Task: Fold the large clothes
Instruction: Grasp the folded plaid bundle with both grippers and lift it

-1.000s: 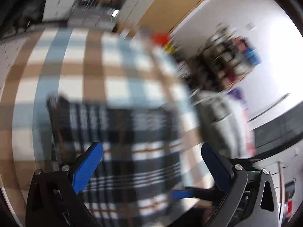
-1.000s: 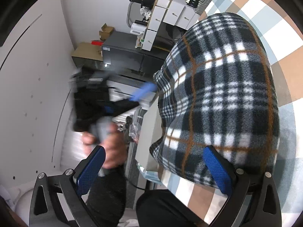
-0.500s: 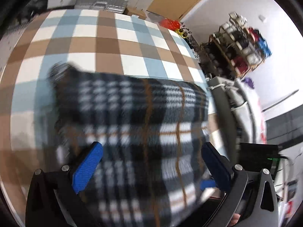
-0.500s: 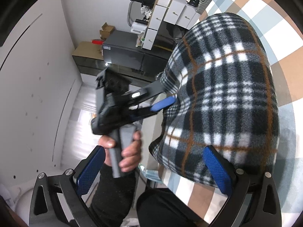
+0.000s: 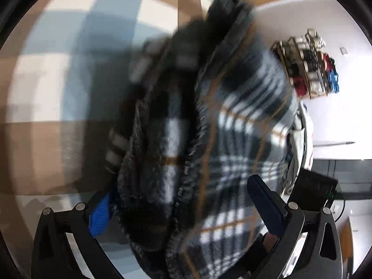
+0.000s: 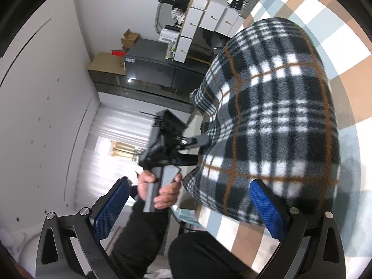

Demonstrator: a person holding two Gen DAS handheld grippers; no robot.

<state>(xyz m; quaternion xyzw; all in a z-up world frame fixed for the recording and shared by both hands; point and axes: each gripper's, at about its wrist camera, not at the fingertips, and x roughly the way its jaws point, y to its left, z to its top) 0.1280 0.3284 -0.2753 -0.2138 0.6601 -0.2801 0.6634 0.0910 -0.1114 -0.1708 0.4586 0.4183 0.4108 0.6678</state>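
Since the fleece (image 6: pixel 274 121) lies bunched on the checked table (image 6: pixel 344 79), folding looks barely started. Left hand-held gripper (image 5: pixel 176 200) has pushed into its edge — grip unclear through blur — while the right hand-held gripper (image 6: pixel 193 207) hovers wide open, empty.

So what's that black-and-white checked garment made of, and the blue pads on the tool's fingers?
The plaid garment looks like thick fleece: its surface is matte and fuzzy, and the edge seen from the left gripper looks shaggy, though blurred. The blue pads on the right gripper seem to be textured rubber or a mesh-covered foam, since a fine grid pattern shows; which one I cannot tell.
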